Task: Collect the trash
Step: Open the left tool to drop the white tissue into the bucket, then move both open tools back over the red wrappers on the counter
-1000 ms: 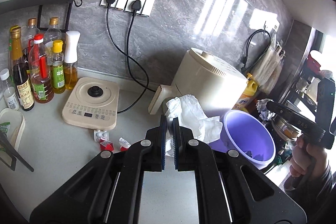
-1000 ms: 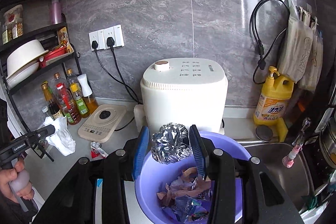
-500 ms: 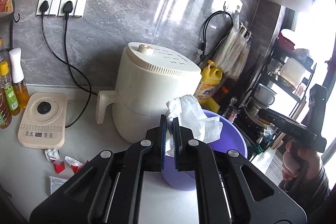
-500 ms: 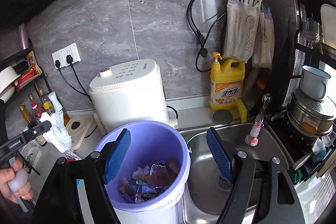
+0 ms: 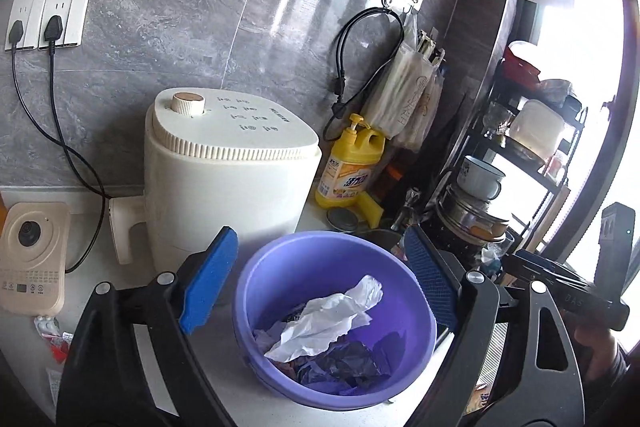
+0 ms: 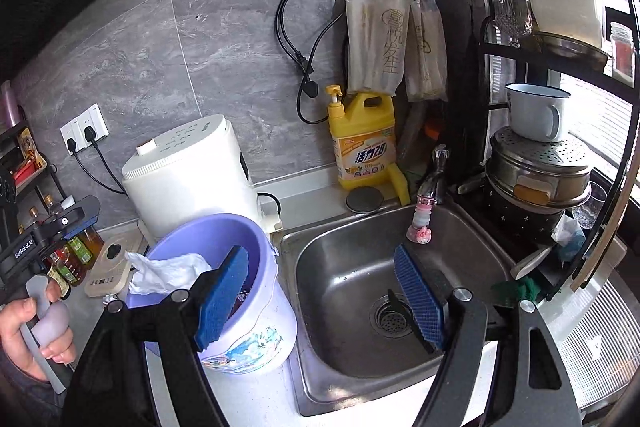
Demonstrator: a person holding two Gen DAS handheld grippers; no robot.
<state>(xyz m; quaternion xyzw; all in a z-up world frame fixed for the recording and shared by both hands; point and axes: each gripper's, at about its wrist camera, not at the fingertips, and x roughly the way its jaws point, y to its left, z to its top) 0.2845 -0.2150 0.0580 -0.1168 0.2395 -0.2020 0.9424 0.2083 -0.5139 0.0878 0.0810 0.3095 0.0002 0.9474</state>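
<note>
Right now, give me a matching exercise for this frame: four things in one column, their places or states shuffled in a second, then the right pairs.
Things:
1. white tissue
2. yellow detergent bottle
3. left gripper
4. enamel mug

Places or states:
A. on the steamer pot's lid
B. in the purple bucket
C. against the wall behind the sink
D. open above the bucket, holding nothing

Pairs: 1-B, 2-C, 3-D, 4-A

The tissue (image 5: 320, 323) lies in the bucket (image 5: 280, 259), left of the sink (image 6: 360, 275).
</note>
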